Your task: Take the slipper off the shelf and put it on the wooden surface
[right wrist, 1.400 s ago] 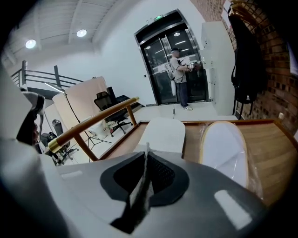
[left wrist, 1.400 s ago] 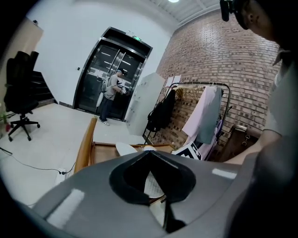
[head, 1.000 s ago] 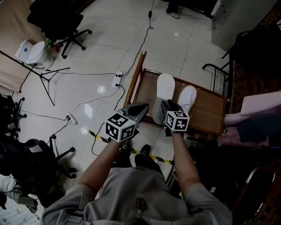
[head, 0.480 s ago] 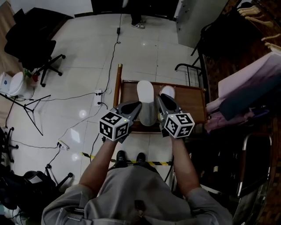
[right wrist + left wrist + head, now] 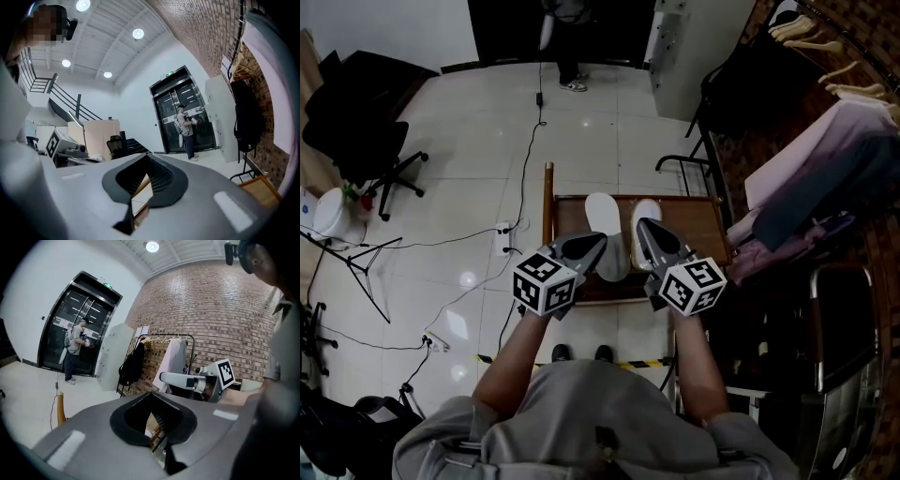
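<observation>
Rising above the slippers (image 5: 600, 214), right gripper (image 5: 642, 226) newly closed, nothing held

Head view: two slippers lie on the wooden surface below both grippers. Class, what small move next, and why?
Probably draw the left gripper and right gripper back: both are shut and empty, and the slippers lie side by side on the wooden surface.

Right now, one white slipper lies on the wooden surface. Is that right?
No. Two white slippers lie on the wooden surface, side by side: a left slipper and a right slipper. The head view shows both.
</observation>
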Demonstrator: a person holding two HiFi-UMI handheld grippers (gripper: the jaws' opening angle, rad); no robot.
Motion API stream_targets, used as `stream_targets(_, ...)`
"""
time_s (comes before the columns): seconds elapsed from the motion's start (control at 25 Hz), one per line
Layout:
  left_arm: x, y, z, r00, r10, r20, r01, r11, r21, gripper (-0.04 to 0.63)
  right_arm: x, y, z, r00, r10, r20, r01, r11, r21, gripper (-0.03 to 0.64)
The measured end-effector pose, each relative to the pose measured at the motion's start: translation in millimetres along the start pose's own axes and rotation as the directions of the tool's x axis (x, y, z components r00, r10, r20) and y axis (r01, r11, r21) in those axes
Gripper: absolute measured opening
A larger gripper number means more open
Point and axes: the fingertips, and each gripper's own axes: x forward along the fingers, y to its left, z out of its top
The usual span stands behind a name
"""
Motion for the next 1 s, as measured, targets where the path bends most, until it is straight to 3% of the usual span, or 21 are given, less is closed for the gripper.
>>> stream_targets(0.44,-6.3,-6.7,10.8,1.0,-0.013,0.016,0.013,1.0,0.018,-0.012,4.4,16.6,9.6,0.998,0.059,0.014,-0.059,0.998,0.013,-0.002)
stream_targets(1.0,-7.2,-3.5,17.5,0.999,-0.012,0.036,0.012,1.0,0.02,-0.012,7.9,17.5,16.9,0.997,0.074,0.012,-0.074,0.997,0.002,-0.002)
